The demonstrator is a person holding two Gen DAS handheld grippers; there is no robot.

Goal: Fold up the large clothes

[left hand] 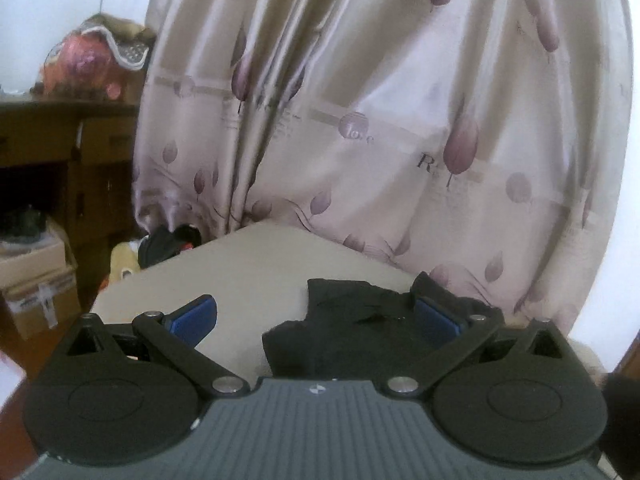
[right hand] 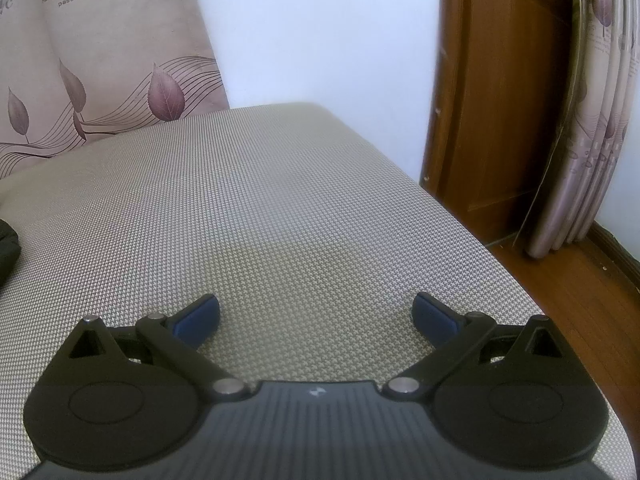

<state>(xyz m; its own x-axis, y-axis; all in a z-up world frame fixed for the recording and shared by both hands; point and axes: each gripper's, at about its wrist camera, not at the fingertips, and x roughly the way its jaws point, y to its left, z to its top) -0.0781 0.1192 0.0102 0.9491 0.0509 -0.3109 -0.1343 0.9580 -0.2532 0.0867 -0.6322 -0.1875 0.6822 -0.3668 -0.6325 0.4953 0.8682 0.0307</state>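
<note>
Curtain point(left hand: 360, 120): pale, purple leaf print with lettering, hangs in folds well ahead of the left gripper and fills most of its view. A strip of it shows ahead-left of the right gripper, reaching down behind the far edge of the surface.

Surface point(right hand: 280, 200): grey-beige woven top, flat, runs from under the right gripper forward to the wall. In the left wrist view the same top extends ahead to the curtain.

Wall point(right hand: 320, 32): white, straight ahead of the right gripper, past the surface's far edge.

Door point(right hand: 500, 88): brown wood, ahead-right of the right gripper, beyond the surface's right edge. A second bunched curtain stands just right of it, down to the wood floor.

Dresser point(left hand: 60, 140): dark wood, far left of the left gripper. Pink bundle on top, blurred. Cardboard boxes point(left hand: 36, 280) below it.

Garment point(left hand: 360, 332): black, crumpled in a low heap on the surface, just ahead of the left gripper, lying between the fingers and behind the right one. Whether it is touching them, cannot tell. A black edge shows at the far left of the right wrist view.

Left gripper point(left hand: 316, 314): jaws spread wide, blue pads apart, clamping nothing.

Right gripper point(right hand: 316, 312): jaws spread wide, only bare weave between the pads.
</note>
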